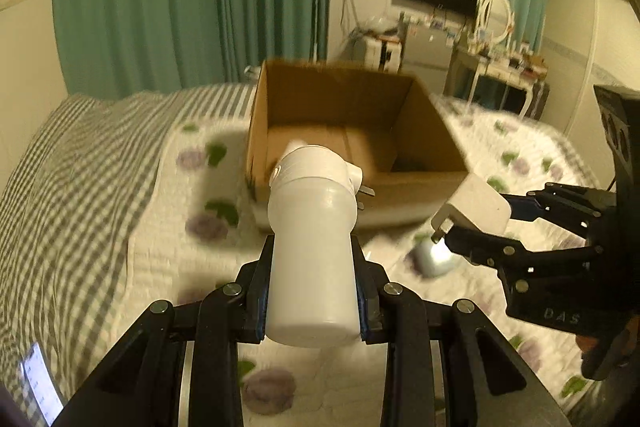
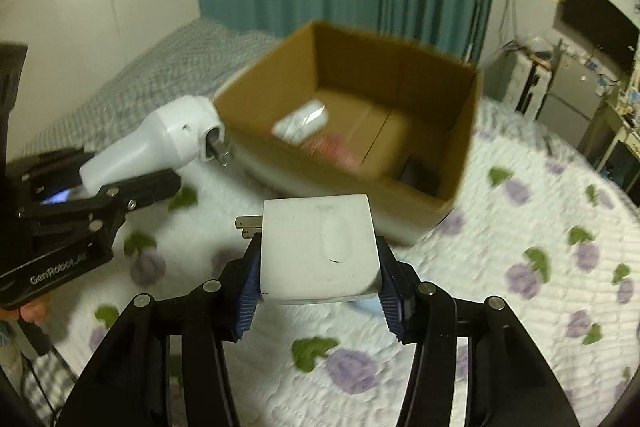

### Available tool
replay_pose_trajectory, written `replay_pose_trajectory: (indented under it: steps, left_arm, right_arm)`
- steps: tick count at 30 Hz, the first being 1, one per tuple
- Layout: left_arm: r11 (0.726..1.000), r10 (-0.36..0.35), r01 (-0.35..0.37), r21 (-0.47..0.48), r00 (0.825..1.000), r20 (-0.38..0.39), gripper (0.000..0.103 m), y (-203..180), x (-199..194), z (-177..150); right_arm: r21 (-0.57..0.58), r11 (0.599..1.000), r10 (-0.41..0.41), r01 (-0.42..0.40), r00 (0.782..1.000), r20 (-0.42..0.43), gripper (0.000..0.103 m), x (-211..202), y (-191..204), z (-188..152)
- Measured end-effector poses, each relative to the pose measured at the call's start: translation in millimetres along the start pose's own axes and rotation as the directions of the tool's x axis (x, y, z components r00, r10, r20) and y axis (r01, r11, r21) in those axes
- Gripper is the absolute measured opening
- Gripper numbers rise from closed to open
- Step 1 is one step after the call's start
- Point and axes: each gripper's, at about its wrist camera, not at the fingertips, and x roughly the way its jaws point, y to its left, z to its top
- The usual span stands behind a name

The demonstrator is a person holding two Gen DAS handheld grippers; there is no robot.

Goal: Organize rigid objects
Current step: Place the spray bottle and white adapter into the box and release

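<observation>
My left gripper (image 1: 312,291) is shut on a white plug-in device with a cylindrical body (image 1: 310,227), its prongs pointing right; it also shows in the right wrist view (image 2: 160,143). My right gripper (image 2: 318,287) is shut on a white square charger block (image 2: 318,247) with prongs on its left; it also shows in the left wrist view (image 1: 474,207). Both are held above the bed, just short of an open cardboard box (image 1: 420,183), (image 2: 460,131). The box holds a white packet (image 2: 302,123), something red and a dark item.
The box sits on a white floral quilt (image 2: 520,267) over a grey checked bedsheet (image 1: 60,187). A small shiny round object (image 1: 436,259) lies on the quilt below the right gripper. Green curtains, a wall TV and a cluttered dresser stand behind.
</observation>
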Motion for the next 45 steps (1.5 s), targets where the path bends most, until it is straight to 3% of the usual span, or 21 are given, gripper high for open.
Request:
replay_pose_trajectory:
  steps: [7,13,16,20,21,22,23,28,33,39,45]
  left_arm:
    - [0.999,-0.018,0.015,0.029,0.995,0.093,0.032,-0.7,5.5,67.8]
    - [0.999,-0.015,0.012,0.048,0.998,0.068,0.032,-4.0,56.5,106.5]
    - [0.997,0.014,-0.017,0.078,0.999,0.040,0.032,-8.4,83.7,105.4]
    - [0.997,-0.005,0.004,0.073,1.000,0.021,0.035,-7.8,107.1,99.6]
    - [0.997,-0.004,0.002,0.077,1.000,0.020,0.038,-8.6,110.2,97.8]
    - [0.997,0.011,-0.013,0.077,1.000,0.026,0.053,-8.6,112.3,96.3]
    - [0.997,0.027,-0.030,0.075,0.999,0.034,0.059,-8.4,111.6,93.9]
    - [0.995,0.036,-0.040,0.089,0.998,0.048,0.060,-11.0,98.6,91.7]
    - [0.998,0.051,-0.054,0.042,0.996,0.073,0.065,0.6,68.7,86.5]
    - [0.997,0.067,-0.069,0.032,0.995,0.076,0.066,3.2,58.0,79.1]
    - [0.995,0.076,-0.078,0.054,0.996,0.050,0.066,6.7,71.2,72.5]
  right_arm:
    - [0.023,0.998,-0.064,0.063,0.995,0.078,0.051,-6.8,-18.2,49.5]
    - [0.039,0.995,-0.094,0.091,0.990,0.109,0.051,1.5,-34.7,70.1]
    - [0.051,0.994,-0.098,0.093,0.989,0.112,0.051,10.0,-42.7,73.2]
    - [0.077,0.993,-0.100,0.092,0.989,0.106,0.051,23.8,-52.6,72.9]
    - [0.081,0.993,-0.099,0.090,0.990,0.104,0.051,25.2,-54.7,72.0]
    - [0.086,0.992,-0.099,0.090,0.990,0.102,0.051,27.4,-57.2,70.4]
    - [0.090,0.992,-0.099,0.090,0.990,0.100,0.051,28.2,-58.3,69.4]
    - [0.121,0.988,-0.106,0.094,0.989,0.105,0.051,25.5,-66.4,69.5]
    - [0.122,0.988,-0.114,0.099,0.986,0.122,0.051,25.5,-63.6,89.8]
    - [0.088,0.989,-0.128,0.121,0.988,0.081,0.051,72.0,-53.2,113.9]
    - [0.085,0.986,-0.147,0.143,0.988,0.050,0.052,104.6,-44.3,110.5]
